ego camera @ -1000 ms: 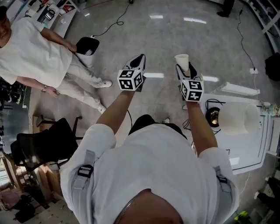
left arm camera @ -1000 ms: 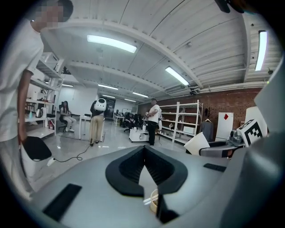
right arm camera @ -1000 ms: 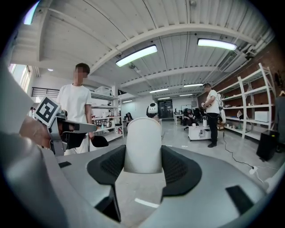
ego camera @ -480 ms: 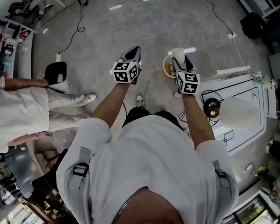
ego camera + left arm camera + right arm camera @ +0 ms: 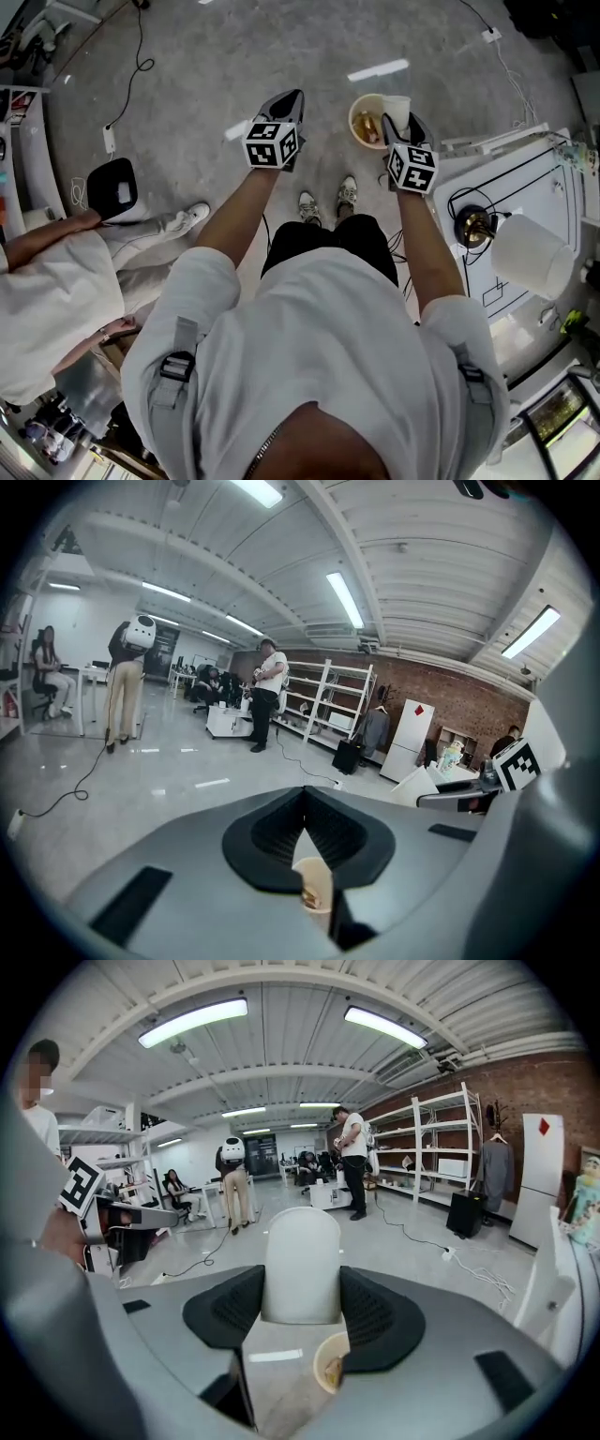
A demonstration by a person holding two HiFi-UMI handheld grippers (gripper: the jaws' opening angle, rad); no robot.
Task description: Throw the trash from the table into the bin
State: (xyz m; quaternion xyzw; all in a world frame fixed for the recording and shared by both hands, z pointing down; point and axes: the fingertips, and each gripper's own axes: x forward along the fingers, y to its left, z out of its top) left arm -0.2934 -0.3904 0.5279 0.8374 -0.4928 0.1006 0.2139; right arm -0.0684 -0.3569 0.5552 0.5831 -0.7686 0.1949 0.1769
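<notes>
- Right gripper point(image 5: 399, 120): upper centre-right of the head view, jaws spread and clamped on a white paper cup point(image 5: 397, 107).
- Bin point(image 5: 357, 120): round, cream, on the floor, trash inside. The cup overlaps its right rim in the picture.
- Left gripper point(image 5: 287, 101): upper centre, jaws closed, nothing held.
- Table point(image 5: 521, 184): white, right edge.

Bare floor point(image 5: 234, 66) lies open left and far of the bin point(image 5: 353, 122). The table point(image 5: 539, 183) crowds its right side. A bystander point(image 5: 47, 300) stands well left, and a cable point(image 5: 141, 42) trails over the far-left floor.
</notes>
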